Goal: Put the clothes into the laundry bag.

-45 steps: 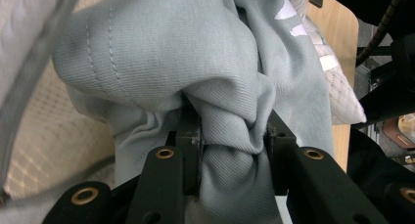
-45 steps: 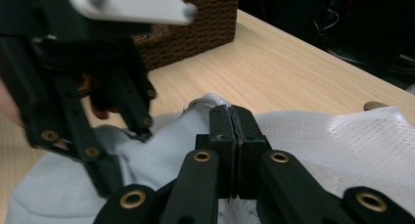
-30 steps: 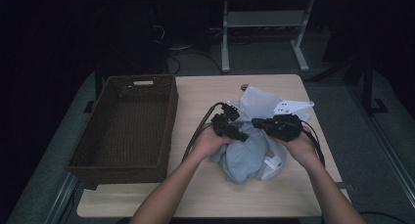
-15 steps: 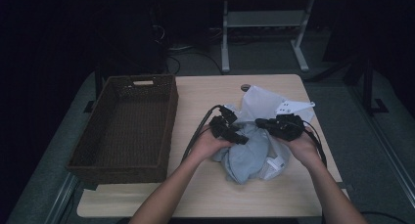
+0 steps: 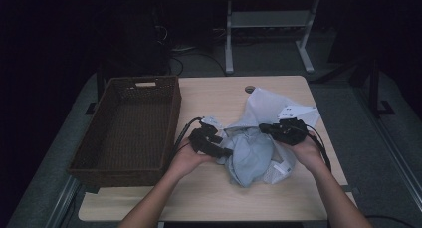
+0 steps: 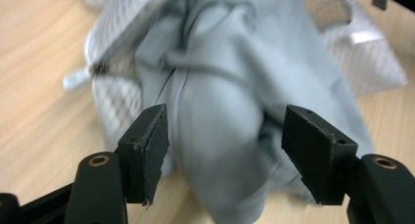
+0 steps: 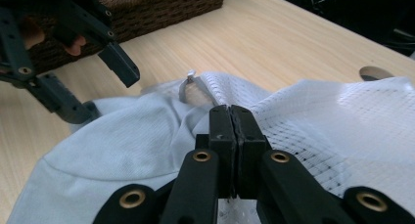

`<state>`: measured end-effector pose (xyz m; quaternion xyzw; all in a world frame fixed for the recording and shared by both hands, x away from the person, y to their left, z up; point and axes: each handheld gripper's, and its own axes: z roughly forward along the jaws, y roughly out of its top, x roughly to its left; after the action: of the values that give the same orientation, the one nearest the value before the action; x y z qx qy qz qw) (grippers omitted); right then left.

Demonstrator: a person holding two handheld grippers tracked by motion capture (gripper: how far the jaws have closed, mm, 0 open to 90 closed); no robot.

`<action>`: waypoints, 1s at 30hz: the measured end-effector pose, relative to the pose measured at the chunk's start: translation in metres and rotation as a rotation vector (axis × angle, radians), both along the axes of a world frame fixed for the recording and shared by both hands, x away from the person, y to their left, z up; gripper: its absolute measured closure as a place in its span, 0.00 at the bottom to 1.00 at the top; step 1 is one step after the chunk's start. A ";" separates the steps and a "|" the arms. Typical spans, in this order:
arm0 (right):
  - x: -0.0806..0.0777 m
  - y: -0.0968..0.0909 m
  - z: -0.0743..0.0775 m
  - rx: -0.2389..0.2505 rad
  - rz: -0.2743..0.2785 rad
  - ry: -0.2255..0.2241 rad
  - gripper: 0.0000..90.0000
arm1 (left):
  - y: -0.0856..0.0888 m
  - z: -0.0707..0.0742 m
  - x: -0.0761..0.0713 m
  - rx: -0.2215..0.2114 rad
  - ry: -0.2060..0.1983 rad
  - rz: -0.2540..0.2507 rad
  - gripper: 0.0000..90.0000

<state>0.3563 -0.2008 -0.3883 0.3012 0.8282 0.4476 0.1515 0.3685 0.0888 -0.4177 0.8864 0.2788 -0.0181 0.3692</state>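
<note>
1. A dim room surrounds a light wooden table (image 5: 209, 198); a dark wicker basket (image 5: 127, 126) stands empty on its left half, and metal desk legs (image 5: 231, 34) rise behind.
2. The work sits right of the basket: a pale grey-blue garment (image 5: 249, 156) bunched half inside a white mesh laundry bag (image 5: 271, 106), whose zipper pull (image 7: 188, 79) lies at the mouth.
3. The right gripper (image 7: 230, 117) is pinched tight on the mesh edge at the bag's mouth. Keep that grip firm and slightly lifted, so the mouth stays taut.
4. The left gripper (image 6: 225, 136) has just been opening; its jaws stand wide on either side of the garment's bulge without pressing it.
5. Judged from this, the step is a fresh grab on the cloth. Go deep over a thick fold, not a thin edge, and close fully before moving.
6. Take care not to catch mesh with the garment, or the two will drag together.
</note>
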 end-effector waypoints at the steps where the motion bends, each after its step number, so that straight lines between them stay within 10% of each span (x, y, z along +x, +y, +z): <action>1: 0.000 0.001 -0.001 -0.002 0.001 0.004 0.98 | -0.001 -0.002 0.001 0.000 0.007 -0.001 0.38; 8: 0.000 0.006 -0.006 -0.018 0.019 0.012 0.98 | -0.014 -0.023 0.005 0.059 0.039 -0.048 0.41; 19: 0.000 0.008 -0.010 -0.029 0.032 0.012 0.98 | -0.019 -0.030 0.005 0.100 0.055 -0.081 0.86; 30: 0.001 0.009 -0.016 -0.037 0.033 0.044 0.98 | -0.017 -0.009 -0.001 0.012 -0.005 -0.097 0.93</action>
<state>0.3578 -0.1920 -0.4047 0.2944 0.8443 0.4280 0.1313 0.3680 0.0715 -0.4269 0.9012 0.2347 -0.0323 0.3630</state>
